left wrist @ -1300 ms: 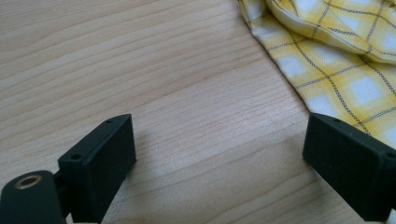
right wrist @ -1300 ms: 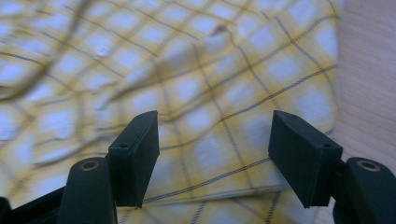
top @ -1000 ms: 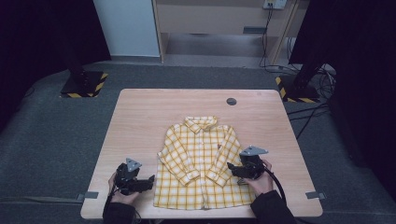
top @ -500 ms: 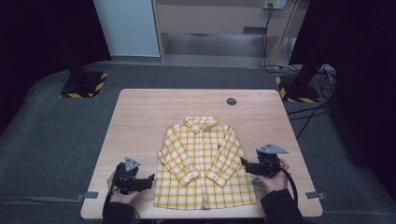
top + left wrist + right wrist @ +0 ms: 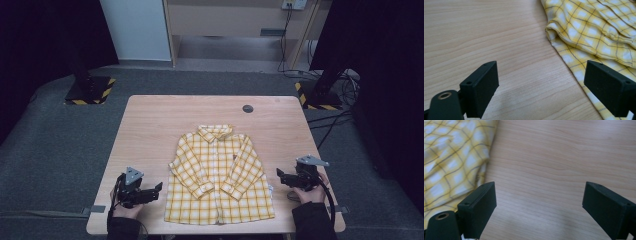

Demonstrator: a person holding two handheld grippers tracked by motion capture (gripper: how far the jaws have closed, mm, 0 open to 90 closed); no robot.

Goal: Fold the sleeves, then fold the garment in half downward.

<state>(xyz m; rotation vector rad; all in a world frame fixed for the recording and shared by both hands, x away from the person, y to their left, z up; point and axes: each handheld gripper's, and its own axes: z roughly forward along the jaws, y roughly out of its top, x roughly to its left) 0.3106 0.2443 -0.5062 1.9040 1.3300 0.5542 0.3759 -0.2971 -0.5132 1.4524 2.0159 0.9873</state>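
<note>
A yellow checked shirt [image 5: 217, 175] lies flat on the wooden table [image 5: 165, 120], collar away from me and both sleeves folded in over the front. My left gripper [image 5: 159, 189] rests open on the table just left of the shirt's hem, pointing at it. In the left gripper view the shirt's edge [image 5: 594, 32] lies ahead of the open left gripper [image 5: 549, 85], partly under the right-hand jaw. My right gripper [image 5: 278, 175] stands open beside the shirt's right edge. Its jaws have just been opening, with only bare wood between them; the right gripper view has the shirt [image 5: 451, 157] left of the right gripper [image 5: 541, 205].
A small dark round disc [image 5: 248, 108] sits near the table's far edge. On the floor, stands with yellow-black striped bases are at the far left [image 5: 90, 92] and far right [image 5: 320, 95], with cables [image 5: 335, 120] trailing by the right one.
My right gripper has drawn back to the right, off the shirt's right edge, and its jaws have spread wider. The left gripper has stayed in place.
</note>
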